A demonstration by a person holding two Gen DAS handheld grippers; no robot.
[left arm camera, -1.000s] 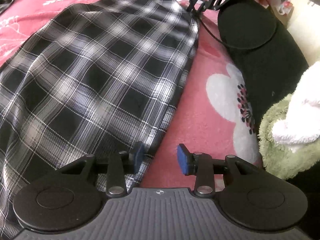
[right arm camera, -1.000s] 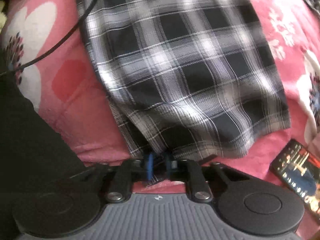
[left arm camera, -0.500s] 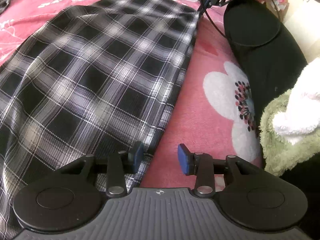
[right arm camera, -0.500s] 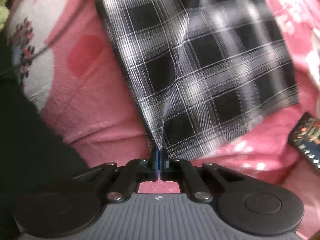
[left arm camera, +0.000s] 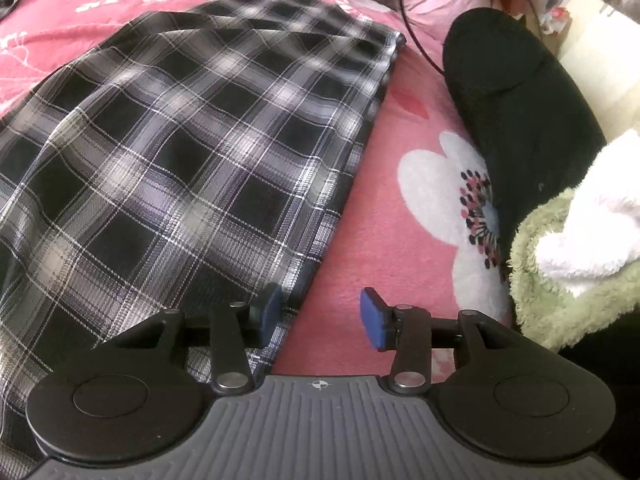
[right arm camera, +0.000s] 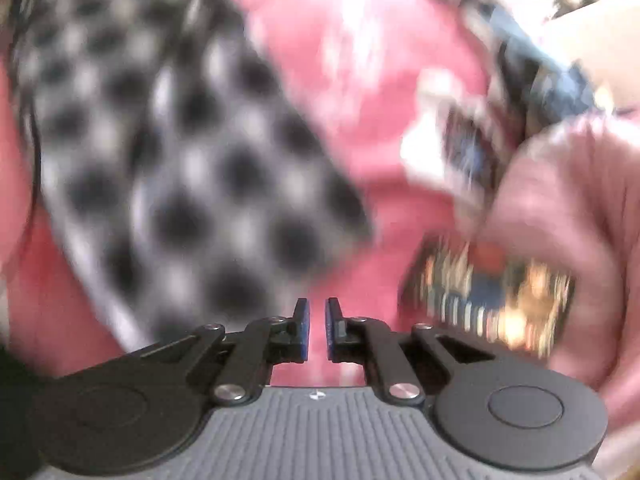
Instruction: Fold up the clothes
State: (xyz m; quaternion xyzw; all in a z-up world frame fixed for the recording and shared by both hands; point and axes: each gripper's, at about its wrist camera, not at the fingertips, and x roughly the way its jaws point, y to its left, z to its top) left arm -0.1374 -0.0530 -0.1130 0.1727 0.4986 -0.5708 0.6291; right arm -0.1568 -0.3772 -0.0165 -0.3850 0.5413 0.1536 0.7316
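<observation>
1. The plaid garment [left arm camera: 192, 152] lay spread flat on the pink blanket [left arm camera: 384, 184], its long right edge running from the far corner down to the near hem. In the right wrist view it showed only as a blurred checked patch [right arm camera: 180, 168].
2. Half a second earlier the right gripper [right arm camera: 316, 330] had its pads pinched together on the garment's edge. Now its fingers stood a narrow gap apart with only pink blanket between them, and the whole view was smeared by motion. I judged that it had let the cloth go and was swinging away.
3. The left gripper [left arm camera: 318, 316] held much the same place as before, fingers wide apart, the left pad [left arm camera: 269, 312] over the garment's near edge and the right pad above bare blanket.
4. With no gripper on the cloth, that pull looked over. A fresh hold would be needed for any further fold.
5. A phone [right arm camera: 492, 300] lay blurred to the right, and a black cushion [left arm camera: 520, 120] flanked the blanket.
</observation>
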